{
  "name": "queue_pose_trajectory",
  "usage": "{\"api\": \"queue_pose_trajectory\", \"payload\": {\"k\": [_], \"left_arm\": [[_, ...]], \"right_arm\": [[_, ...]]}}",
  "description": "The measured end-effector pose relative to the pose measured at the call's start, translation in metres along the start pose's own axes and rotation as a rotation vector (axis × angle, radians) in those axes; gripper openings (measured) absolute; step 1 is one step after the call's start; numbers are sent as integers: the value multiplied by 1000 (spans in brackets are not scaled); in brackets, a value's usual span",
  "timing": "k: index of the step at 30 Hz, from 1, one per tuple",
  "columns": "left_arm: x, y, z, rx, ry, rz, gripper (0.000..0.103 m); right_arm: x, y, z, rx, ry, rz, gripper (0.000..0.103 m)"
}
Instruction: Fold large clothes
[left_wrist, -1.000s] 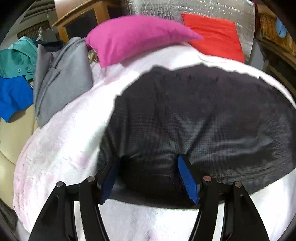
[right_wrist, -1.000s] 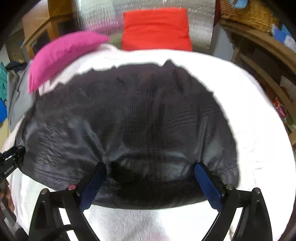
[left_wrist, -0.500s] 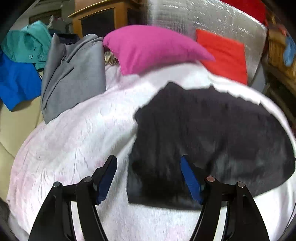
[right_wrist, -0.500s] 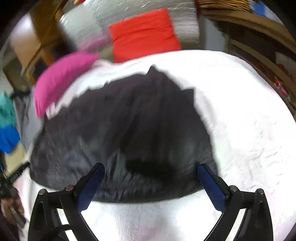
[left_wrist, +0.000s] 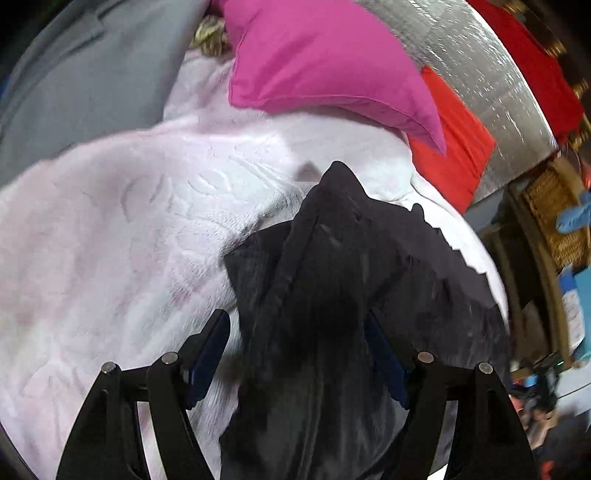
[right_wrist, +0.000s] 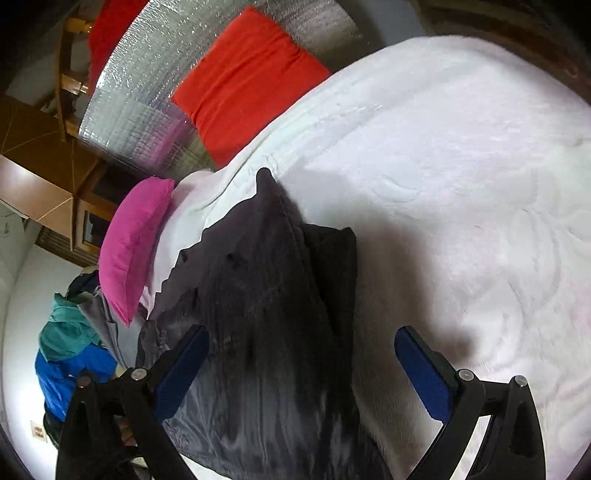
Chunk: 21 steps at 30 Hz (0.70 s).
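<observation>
the dark garment (left_wrist: 354, 280) is lying on the pale pink-white blanket (left_wrist: 122, 236) that is covering the bed, bunched into a long ridge with a peak pointing toward the pillows; in the right wrist view the same garment (right_wrist: 266, 295) is running from that peak down to the near edge, its shinier grey lining showing at the lower left.

the left gripper (left_wrist: 299, 354) is sitting low over the near end of the garment, its jaws having just been opening further. the cloth is lying between the blue pads (left_wrist: 208, 356), but a strip of blanket is showing between the left pad and the fabric, so the fingers are spread and not pressing on it.

the right gripper (right_wrist: 303, 373) is spread very wide. its left pad (right_wrist: 181, 373) is overlapping the garment's grey edge, while the other pad is hanging over bare blanket (right_wrist: 480, 206), well clear of the cloth; it is gripping nothing.

beyond the garment, a magenta pillow (left_wrist: 325, 62) is resting at the head of the bed, with a red cushion (right_wrist: 247, 77) beside it against a silver quilted panel (right_wrist: 155, 81). a grey garment (left_wrist: 88, 70) is lying at the left of the bed, and teal and blue clothes (right_wrist: 70, 350) are piled further off.
</observation>
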<state>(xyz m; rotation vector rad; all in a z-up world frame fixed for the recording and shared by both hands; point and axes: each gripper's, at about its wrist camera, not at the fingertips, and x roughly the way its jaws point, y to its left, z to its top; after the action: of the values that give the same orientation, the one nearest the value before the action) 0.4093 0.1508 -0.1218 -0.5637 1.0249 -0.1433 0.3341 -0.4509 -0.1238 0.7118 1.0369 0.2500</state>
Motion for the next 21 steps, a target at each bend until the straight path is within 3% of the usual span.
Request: {"api": "queue_pose_trajectory", "payload": {"k": [3,6,8,10,12,15,21], "left_arm": [[21,8,3,-46,75,-25,76],[31,1,0,6,67,1,75],[33,-9,-3,49,59,29,61],[35,-22,-4,98,57,85,44],[35,-31,-4,122,55,116,36],[40,-48,-9,187,26,207,36],[41,-61,-18,271,-21,285,46]], "right_arm": [[22,4,5,-23,37,15,102],[45,10,3,-60,98,14,96],[54,17,-3,-123,139,-49,67],[58,26,-3,-153,147,-80,53],[58,36,-3,-178,155,-103,39],[58,42,-4,-194,157,-147,42],[57,33,-4,-158,159,-125,68]]}}
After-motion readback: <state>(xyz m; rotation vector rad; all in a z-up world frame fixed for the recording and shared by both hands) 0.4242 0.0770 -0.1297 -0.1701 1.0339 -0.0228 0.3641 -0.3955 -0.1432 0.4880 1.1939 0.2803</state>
